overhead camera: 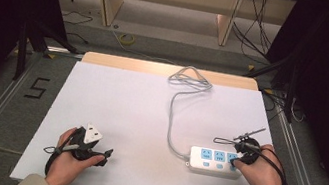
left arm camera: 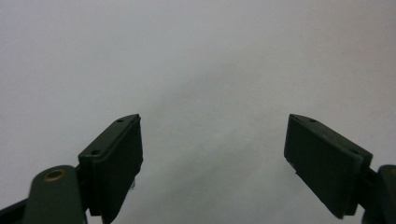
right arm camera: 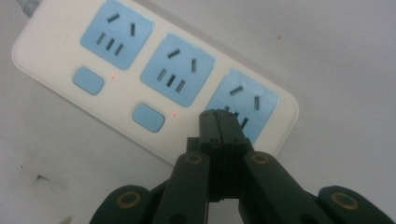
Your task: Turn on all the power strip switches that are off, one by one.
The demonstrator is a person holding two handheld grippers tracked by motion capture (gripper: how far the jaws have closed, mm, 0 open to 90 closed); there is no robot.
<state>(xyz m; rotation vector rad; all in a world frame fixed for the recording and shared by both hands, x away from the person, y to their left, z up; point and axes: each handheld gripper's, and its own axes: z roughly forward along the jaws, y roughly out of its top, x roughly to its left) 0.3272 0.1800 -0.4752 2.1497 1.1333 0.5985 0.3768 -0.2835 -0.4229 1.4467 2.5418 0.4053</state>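
White three-socket power strip with blue socket faces (overhead camera: 215, 161) lies flat at the near right of the white table (overhead camera: 128, 117); its grey cable (overhead camera: 173, 119) runs to a loose coil at the far edge; right gripper (right arm camera: 218, 122) has its jaws pressed together, empty, tips over the third blue socket (right arm camera: 243, 100); left gripper (left arm camera: 212, 154) sits near left over bare table, jaws spread wide, nothing between them.

Left gripper (left arm camera: 212, 154) gapes wide; right gripper (right arm camera: 219, 122) pinched closed, angled down
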